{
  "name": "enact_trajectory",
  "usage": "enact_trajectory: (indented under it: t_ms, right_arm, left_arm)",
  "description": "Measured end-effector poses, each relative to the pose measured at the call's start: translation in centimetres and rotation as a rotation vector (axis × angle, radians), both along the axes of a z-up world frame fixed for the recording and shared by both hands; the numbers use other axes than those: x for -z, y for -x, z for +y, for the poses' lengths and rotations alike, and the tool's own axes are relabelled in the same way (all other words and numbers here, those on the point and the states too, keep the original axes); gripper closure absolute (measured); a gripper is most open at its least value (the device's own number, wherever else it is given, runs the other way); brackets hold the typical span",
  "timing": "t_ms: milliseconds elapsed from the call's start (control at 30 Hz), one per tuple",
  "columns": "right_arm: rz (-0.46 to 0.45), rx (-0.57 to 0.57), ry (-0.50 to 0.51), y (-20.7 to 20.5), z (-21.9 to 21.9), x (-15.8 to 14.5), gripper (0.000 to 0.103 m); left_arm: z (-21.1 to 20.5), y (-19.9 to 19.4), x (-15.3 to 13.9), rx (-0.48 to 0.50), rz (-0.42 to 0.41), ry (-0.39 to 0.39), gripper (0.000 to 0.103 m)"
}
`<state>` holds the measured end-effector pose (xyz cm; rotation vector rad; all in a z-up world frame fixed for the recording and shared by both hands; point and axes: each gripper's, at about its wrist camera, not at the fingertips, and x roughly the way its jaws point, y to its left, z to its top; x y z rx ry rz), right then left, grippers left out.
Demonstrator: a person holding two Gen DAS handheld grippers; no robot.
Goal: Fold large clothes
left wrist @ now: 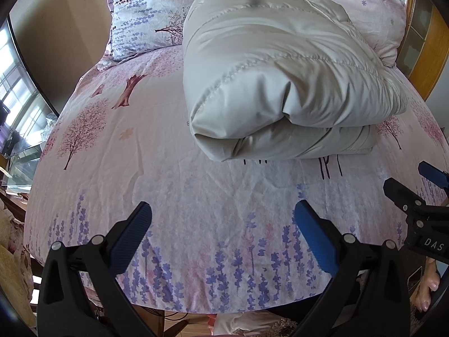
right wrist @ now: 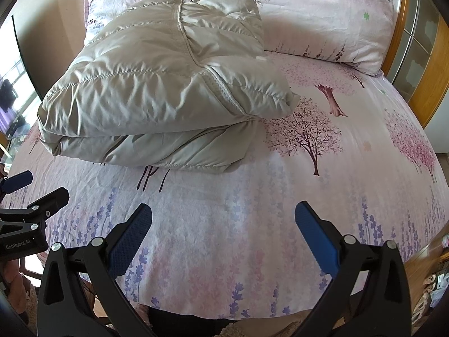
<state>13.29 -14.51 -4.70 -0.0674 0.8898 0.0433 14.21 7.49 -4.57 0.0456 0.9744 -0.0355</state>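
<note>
A cream quilted down jacket (left wrist: 269, 78) lies folded into a thick bundle on the pink flowered bed sheet (left wrist: 168, 174); it also shows in the right wrist view (right wrist: 157, 90), left of centre. My left gripper (left wrist: 223, 213) is open and empty, held above the sheet near the bed's front edge, short of the jacket. My right gripper (right wrist: 223, 213) is open and empty too, in front of the jacket. The right gripper shows at the right edge of the left wrist view (left wrist: 407, 182); the left gripper shows at the left edge of the right wrist view (right wrist: 36, 188).
Two flowered pillows (right wrist: 322, 19) lie at the head of the bed behind the jacket. A wooden headboard (right wrist: 421, 56) stands at the right. A window (left wrist: 16, 90) and a glass table (left wrist: 19, 157) are at the left. Bare sheet (right wrist: 336, 140) lies right of the jacket.
</note>
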Motion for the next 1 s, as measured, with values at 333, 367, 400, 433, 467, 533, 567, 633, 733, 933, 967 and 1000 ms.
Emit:
enact_trajectory:
  t_ms: [333,367,400,433,467,533,567,633,733,933,967,1000]
  right_arm:
    - [0.001,0.0,-0.001,-0.03,0.06,0.04,0.001]
    - [0.002,0.0,0.0,-0.03,0.06,0.05,0.001]
    - [0.001,0.001,-0.001,-0.03,0.06,0.05,0.001]
    - [0.001,0.002,-0.001,-0.03,0.05,0.07,0.001]
    - [0.001,0.001,-0.001,-0.05,0.03,0.07,0.001]
    - [0.003,0.0,-0.001,-0.07,0.01,0.11,0.001]
    - [0.002,0.0,-0.001,-0.08,0.0,0.11,0.001]
    - [0.002,0.0,-0.001,-0.09,0.0,0.14,0.001]
    - [0.003,0.0,-0.001,-0.09,0.01,0.15,0.001]
    - [0.002,0.001,-0.001,-0.09,0.04,0.16,0.001]
    - [0.002,0.001,-0.001,-0.08,0.04,0.18,0.001]
    - [0.003,0.001,-0.001,-0.11,0.03,0.15,0.001]
  left_arm:
    - [-0.07,-0.08,-0.02,0.003,0.0,-0.001,0.002]
    - [-0.1,-0.07,-0.02,0.003,0.001,-0.001,0.002]
    - [-0.11,-0.05,-0.03,0.004,0.0,-0.001,0.002]
    - [-0.12,-0.06,-0.04,0.004,-0.001,-0.001,0.002]
    - [-0.1,-0.05,-0.07,0.001,-0.004,-0.001,0.002]
    - [-0.09,-0.05,-0.11,0.0,-0.007,0.0,0.002]
    - [-0.07,-0.05,-0.12,-0.001,-0.007,0.002,0.002]
    - [-0.07,0.0,-0.13,-0.003,-0.011,-0.001,0.002]
    - [-0.11,0.04,-0.13,-0.003,-0.009,0.0,0.002]
    - [-0.02,-0.08,-0.06,0.002,-0.004,0.005,0.002]
    - [-0.01,-0.08,-0.03,0.002,-0.003,0.007,0.002]
    - [0.06,-0.14,0.0,0.002,-0.002,0.007,0.002]
